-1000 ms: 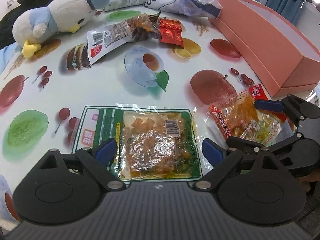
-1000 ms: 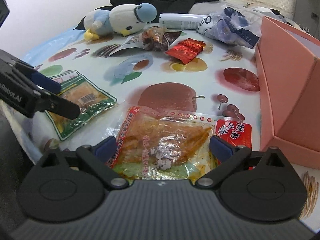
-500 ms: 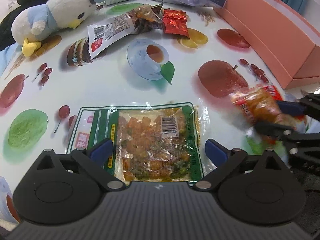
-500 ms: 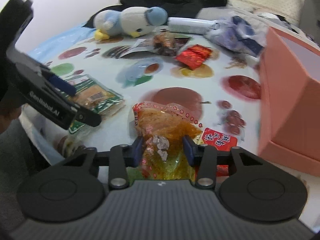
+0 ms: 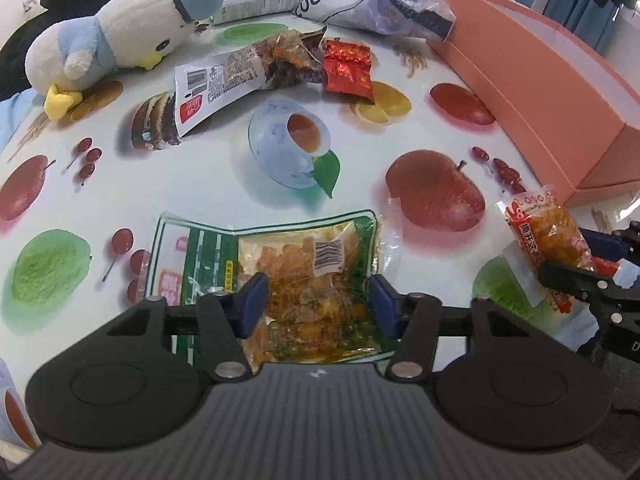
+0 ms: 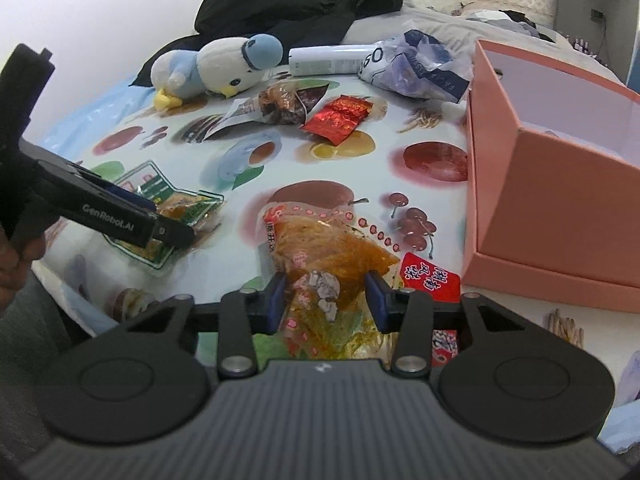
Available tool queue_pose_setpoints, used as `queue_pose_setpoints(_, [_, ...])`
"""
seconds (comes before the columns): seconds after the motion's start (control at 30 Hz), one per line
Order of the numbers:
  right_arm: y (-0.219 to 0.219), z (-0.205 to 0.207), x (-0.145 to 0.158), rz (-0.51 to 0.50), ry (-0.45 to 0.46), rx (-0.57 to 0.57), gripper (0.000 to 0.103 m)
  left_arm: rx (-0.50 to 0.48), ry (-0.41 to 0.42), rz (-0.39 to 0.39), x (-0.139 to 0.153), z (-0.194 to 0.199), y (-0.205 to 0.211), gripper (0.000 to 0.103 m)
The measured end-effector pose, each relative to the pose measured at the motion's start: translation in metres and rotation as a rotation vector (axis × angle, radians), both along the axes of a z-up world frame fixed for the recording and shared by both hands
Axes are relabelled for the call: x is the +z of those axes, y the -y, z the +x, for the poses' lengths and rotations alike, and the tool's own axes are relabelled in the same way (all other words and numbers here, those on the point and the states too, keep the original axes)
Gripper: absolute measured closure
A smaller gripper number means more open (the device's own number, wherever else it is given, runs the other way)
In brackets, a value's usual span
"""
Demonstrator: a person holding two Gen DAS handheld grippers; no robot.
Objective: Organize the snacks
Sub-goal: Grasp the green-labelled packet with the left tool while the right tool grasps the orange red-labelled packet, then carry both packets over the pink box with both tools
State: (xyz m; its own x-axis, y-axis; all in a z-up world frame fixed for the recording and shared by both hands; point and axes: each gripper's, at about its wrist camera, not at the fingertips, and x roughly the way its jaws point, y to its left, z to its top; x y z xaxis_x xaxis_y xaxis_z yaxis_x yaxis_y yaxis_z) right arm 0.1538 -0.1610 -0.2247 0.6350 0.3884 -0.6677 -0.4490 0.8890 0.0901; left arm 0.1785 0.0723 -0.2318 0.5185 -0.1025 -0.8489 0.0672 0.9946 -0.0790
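Status: right hand-held gripper (image 6: 326, 300) now clamped on orange-red clear plastic snack pouch (image 6: 324, 256), lifted off worktop (image 5: 224, 184) — left hand-held gripper (image 5: 316, 304) closing around green-bordered flat snack packet (image 5: 280, 264), still lying there. Pink cardboard box (image 6: 560, 216) likely next.

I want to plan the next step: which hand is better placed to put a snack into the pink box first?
Probably the right gripper: it is shut on the orange snack packet, close beside the pink box. The left gripper is only closing around the green packet.
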Motion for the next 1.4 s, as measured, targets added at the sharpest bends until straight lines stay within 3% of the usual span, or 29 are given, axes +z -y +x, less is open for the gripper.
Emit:
queue_pose_setpoints(0.07, [0.003, -0.002, 0.004, 0.006, 0.005, -0.01, 0.058, -0.001, 0.007, -0.012, 0.004, 0.0, 0.0, 0.059])
queue_pose_setpoints(0.27, [0.012, -0.005, 0.012, 0.038, 0.002, -0.046, 0.059, 0.009, 0.012, -0.031, 0.012, -0.002, 0.004, 0.075])
queue_pose_setpoints(0.5, [0.017, -0.008, 0.021, 0.064, -0.003, -0.074, 0.061, 0.051, 0.032, -0.067, 0.026, -0.008, 0.004, 0.078])
queue_pose_setpoints(0.9, [0.025, -0.025, 0.058, 0.087, 0.026, -0.122, 0.063, 0.127, 0.122, -0.168, 0.084, -0.029, 0.012, 0.078])
queue_pose_setpoints(1.4, [0.061, -0.056, 0.118, 0.089, 0.106, -0.266, 0.064, 0.032, 0.191, -0.26, 0.144, -0.052, 0.069, 0.078])
